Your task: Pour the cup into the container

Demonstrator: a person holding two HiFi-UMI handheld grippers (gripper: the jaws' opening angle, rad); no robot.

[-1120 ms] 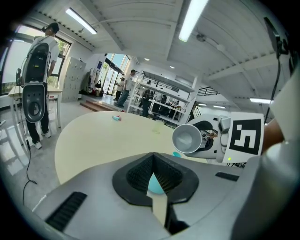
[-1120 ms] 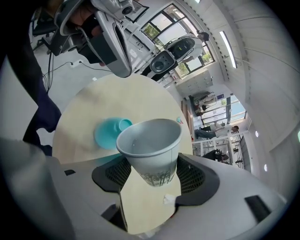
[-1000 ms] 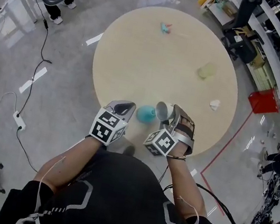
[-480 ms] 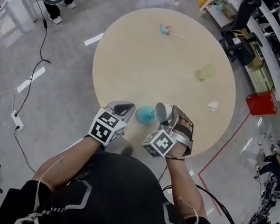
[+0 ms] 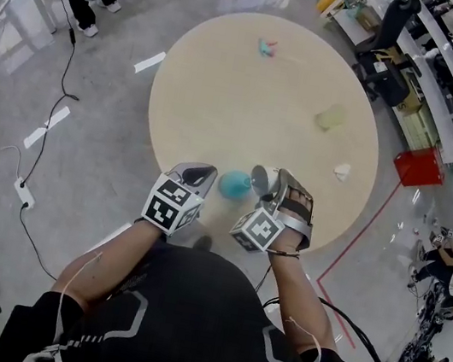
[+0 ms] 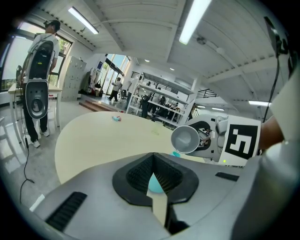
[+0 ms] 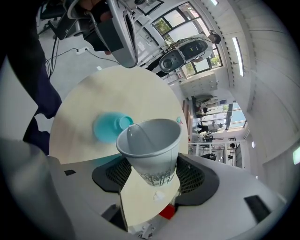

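Observation:
A white paper cup [image 5: 263,177] lies tipped on its side in my right gripper [image 5: 272,185], its mouth turned left toward the teal container [image 5: 233,184]. In the right gripper view the jaws press on the cup [image 7: 150,150] near its base, and I see nothing inside it. The container [image 7: 107,127] stands on the round beige table [image 5: 225,89] near the front edge, just below and left of the cup's rim. My left gripper [image 5: 202,173] hovers just left of the container, its jaws slightly apart with nothing held. The container [image 6: 155,183] shows through that narrow gap.
Farther back on the table are a pale green thing [image 5: 332,116], a small pink and teal object [image 5: 268,46] and a white scrap [image 5: 343,169]. A red bin [image 5: 418,165] and shelves stand to the right. Cables cross the floor at the left.

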